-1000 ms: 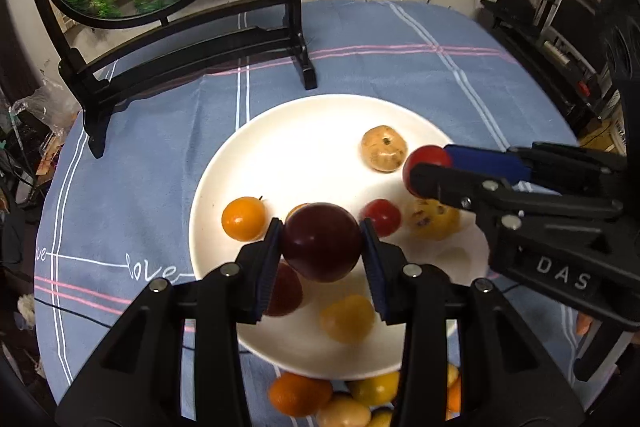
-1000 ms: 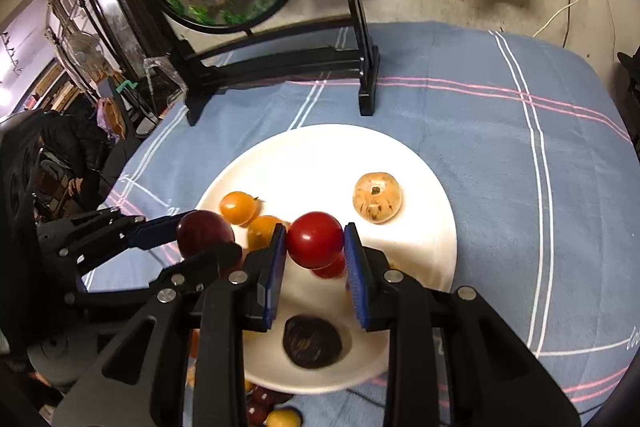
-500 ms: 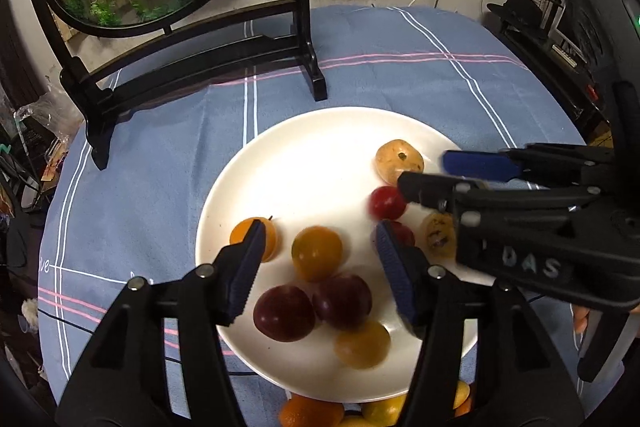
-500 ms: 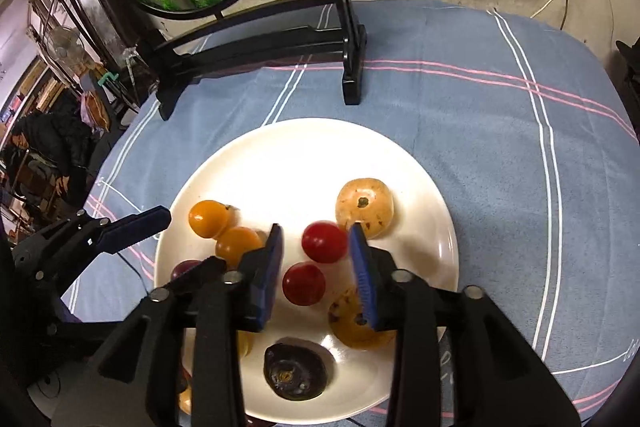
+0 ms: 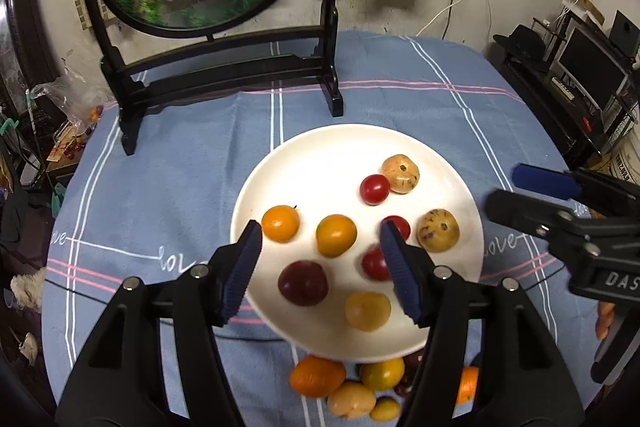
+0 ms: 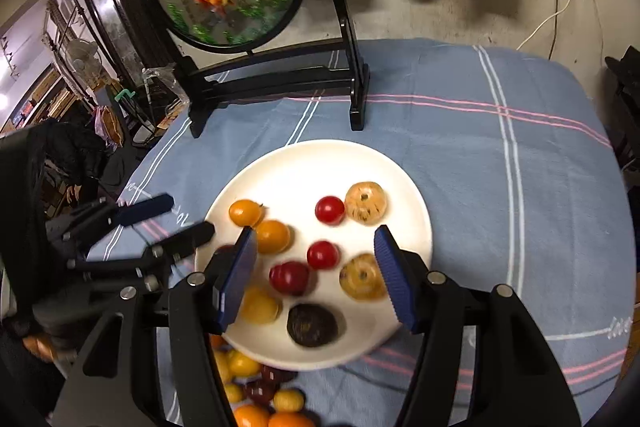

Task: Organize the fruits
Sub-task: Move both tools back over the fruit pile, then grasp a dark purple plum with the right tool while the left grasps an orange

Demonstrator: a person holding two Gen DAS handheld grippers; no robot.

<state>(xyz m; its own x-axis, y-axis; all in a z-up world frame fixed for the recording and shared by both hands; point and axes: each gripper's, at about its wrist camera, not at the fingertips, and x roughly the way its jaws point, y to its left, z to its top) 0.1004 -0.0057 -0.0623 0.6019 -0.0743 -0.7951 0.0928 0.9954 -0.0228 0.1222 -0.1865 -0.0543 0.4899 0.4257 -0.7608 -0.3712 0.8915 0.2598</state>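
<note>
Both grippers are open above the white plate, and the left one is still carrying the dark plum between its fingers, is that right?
Not quite. The left gripper is open but empty; the dark plum lies on the plate, as the left wrist view shows. The right gripper is open too.

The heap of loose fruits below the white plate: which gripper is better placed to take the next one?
Probably left. The left gripper is open and empty, and the heap of loose fruits lies just below its fingers. The right gripper, also open, hangs over the white round plate.
</note>
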